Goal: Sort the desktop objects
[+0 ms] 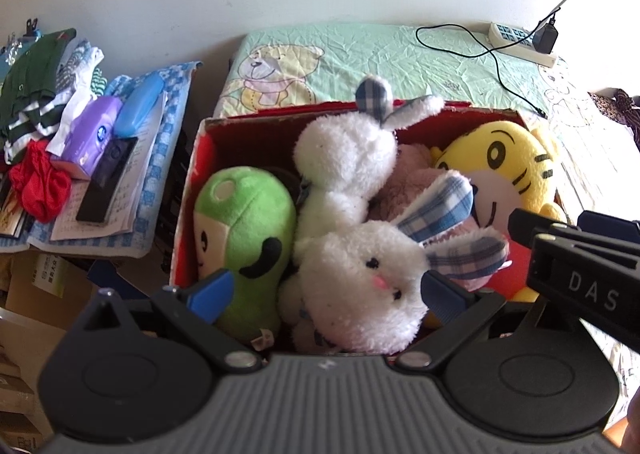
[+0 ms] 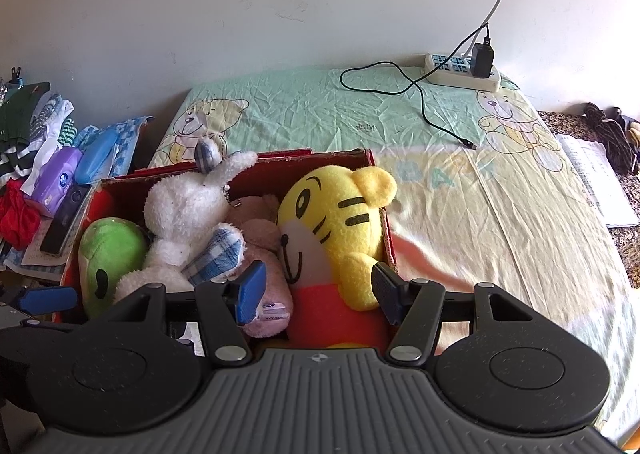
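Observation:
A red cardboard box [image 1: 280,115] on the bed holds several plush toys. From left to right they are a green plush [image 1: 244,221], a white bunny [image 1: 360,286] with blue checked ears, a pink plush [image 1: 408,181] and a yellow tiger [image 1: 500,165]. My left gripper [image 1: 328,294] is open just above the bunny's head, one finger on each side of it. My right gripper [image 2: 319,292] is open over the tiger [image 2: 328,205], around its red lower body and yellow arm. Neither gripper holds anything.
The box [image 2: 320,157] sits on a green bear-print sheet [image 2: 320,109], with bare sheet to its right. A power strip [image 2: 460,71] with a charger and a loose cable lies at the back. Clothes, a purple tissue pack [image 1: 92,133] and a black remote crowd the left table. Papers [image 2: 596,181] lie far right.

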The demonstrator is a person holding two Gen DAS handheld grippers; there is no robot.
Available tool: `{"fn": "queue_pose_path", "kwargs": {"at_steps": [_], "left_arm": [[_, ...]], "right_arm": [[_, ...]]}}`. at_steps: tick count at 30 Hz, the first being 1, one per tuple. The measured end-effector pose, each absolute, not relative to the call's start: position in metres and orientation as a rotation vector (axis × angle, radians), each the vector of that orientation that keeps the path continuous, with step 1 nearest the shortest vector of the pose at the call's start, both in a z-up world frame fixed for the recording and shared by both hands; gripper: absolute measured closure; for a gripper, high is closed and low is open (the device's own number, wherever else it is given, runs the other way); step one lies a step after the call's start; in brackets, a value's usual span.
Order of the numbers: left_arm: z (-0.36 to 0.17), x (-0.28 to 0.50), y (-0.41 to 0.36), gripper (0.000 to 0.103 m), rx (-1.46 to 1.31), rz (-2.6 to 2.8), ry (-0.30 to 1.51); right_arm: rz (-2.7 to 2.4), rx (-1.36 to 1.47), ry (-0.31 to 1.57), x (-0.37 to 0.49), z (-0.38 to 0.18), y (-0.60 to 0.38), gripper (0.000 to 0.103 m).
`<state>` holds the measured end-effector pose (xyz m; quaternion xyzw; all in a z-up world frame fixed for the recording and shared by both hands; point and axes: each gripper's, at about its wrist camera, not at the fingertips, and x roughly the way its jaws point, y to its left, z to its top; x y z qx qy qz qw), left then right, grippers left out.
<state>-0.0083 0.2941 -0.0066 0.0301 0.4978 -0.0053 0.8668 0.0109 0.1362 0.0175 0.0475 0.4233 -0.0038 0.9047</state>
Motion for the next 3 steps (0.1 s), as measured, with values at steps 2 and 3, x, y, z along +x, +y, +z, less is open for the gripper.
{"fn": "queue_pose_path", "kwargs": {"at_steps": [2, 3], "left_arm": [[-0.0064, -0.0099, 0.2933, 0.002, 0.062, -0.011, 1.041], [-0.0060, -0.0107, 0.2926, 0.002, 0.062, -0.010, 1.039]], "right_arm": [[-0.009, 0.102, 0.875, 0.0098, 0.0174, 0.1360, 0.042], [-0.009, 0.103, 0.874, 0.0090, 0.0175, 0.1362, 0.042]]}}
